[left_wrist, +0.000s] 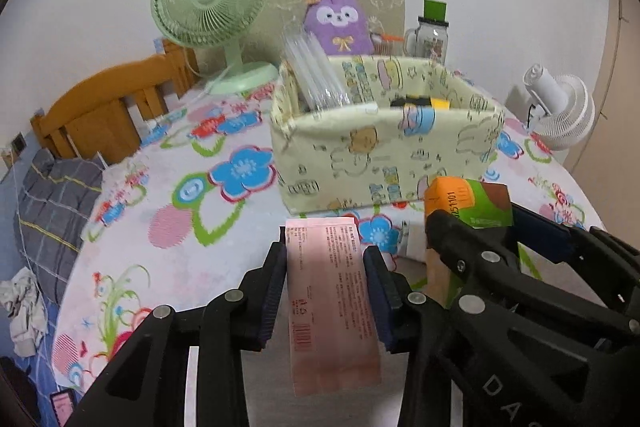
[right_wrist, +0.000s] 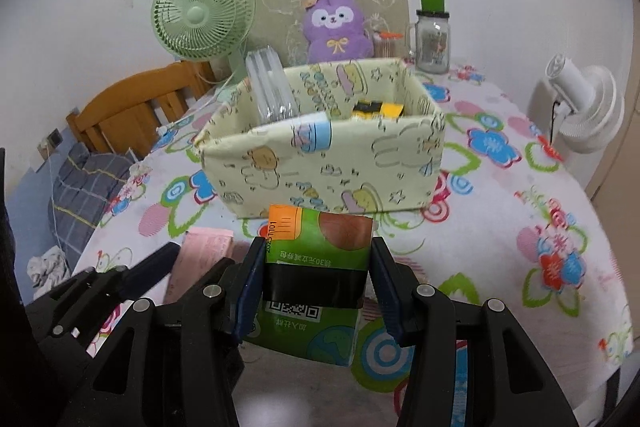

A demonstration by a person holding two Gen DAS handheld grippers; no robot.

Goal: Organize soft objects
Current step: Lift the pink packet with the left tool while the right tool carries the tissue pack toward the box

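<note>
L hand-held gripper [left_wrist: 326,283] pinching 1 pink pack [left_wrist: 332,303], R hand-held gripper [right_wrist: 316,287] pinching 1 green pack [right_wrist: 316,267]

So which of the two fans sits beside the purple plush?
The green fan, on a stand at the table's back left near the purple plush; the white fan is at the far right edge.

Two fans, green [right_wrist: 202,11] and white [right_wrist: 585,107], one fabric box [right_wrist: 320,163], one plush [right_wrist: 336,27], two packs, pink [left_wrist: 332,303] and green [right_wrist: 316,267]
</note>
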